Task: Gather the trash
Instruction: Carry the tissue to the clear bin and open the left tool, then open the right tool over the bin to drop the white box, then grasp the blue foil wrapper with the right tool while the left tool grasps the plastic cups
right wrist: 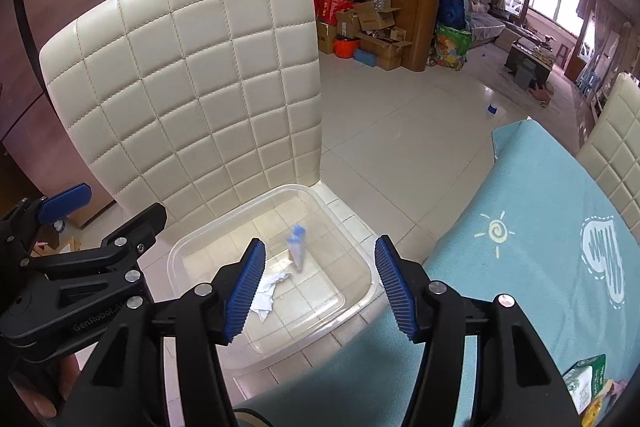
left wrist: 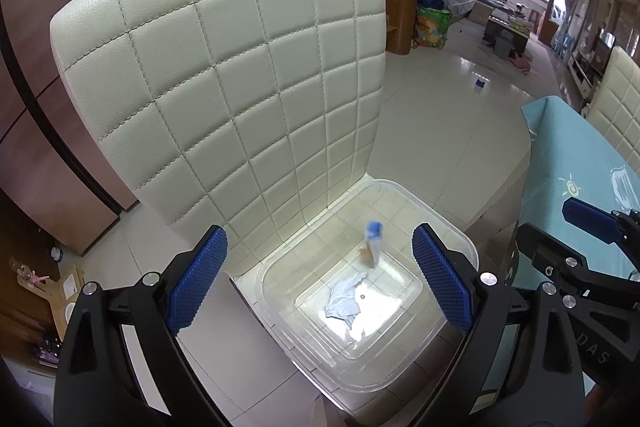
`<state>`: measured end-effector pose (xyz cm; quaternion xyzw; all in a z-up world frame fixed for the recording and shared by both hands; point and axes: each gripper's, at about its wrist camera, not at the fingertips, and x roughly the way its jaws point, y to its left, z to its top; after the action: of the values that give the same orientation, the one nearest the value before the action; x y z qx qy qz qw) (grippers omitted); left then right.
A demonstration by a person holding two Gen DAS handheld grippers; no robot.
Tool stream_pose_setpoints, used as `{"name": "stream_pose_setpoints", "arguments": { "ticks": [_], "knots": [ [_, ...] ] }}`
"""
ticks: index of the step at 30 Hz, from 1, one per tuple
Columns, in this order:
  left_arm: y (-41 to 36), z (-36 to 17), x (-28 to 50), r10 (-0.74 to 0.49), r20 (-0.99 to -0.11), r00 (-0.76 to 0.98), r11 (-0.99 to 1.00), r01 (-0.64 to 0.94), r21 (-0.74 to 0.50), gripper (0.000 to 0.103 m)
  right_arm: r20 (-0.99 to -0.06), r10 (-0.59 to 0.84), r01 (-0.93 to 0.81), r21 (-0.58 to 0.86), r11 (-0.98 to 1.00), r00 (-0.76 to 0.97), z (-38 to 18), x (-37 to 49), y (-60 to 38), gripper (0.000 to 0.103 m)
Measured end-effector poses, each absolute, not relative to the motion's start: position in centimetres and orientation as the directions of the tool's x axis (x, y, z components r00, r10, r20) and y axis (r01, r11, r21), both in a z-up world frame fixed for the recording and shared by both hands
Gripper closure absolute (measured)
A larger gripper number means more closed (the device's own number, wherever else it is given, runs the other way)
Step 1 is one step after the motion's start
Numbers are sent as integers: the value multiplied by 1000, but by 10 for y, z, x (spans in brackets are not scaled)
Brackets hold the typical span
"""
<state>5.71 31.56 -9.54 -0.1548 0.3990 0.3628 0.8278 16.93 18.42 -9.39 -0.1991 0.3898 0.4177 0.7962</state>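
So the clear plastic bin sits on the chair seat, and there's a crumpled white tissue lying flat on its bottom. A small tube with a blue cap shows blurred above the bin floor, roughly upright, cap on top. Can't tell if it's touching anything.

Cream quilted-leather chair back, stitched in a square grid; clear plastic tub holding a white crumpled tissue and a blurred white tube with blue cap. At three o'clock, pale-teal tablecloth printed with a cream spiral sun. Ridged blue pads on black gripper fingers.
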Motion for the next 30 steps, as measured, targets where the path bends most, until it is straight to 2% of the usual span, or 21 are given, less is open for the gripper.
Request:
{"name": "stream_pose_setpoints", "arguments": {
  "ticks": [14, 17, 22, 30],
  "knots": [
    [264, -62, 55, 443, -742, 503, 767, -641, 23, 10, -757, 475, -752, -33, 659, 449, -56, 147, 110, 47],
    [244, -55, 54, 423, -736, 529, 797, -603, 25, 9, -725, 455, -706, -61, 706, 517, -45, 135, 79, 47],
    [199, -51, 51, 360, -737, 572, 863, -505, 30, 8, -695, 411, -614, -55, 787, 589, -37, 118, 22, 47],
    [103, -70, 49, 164, -771, 615, 972, -235, 20, 5, -755, 208, -381, -60, 923, 622, -64, 98, -85, 47]
  ]
}}
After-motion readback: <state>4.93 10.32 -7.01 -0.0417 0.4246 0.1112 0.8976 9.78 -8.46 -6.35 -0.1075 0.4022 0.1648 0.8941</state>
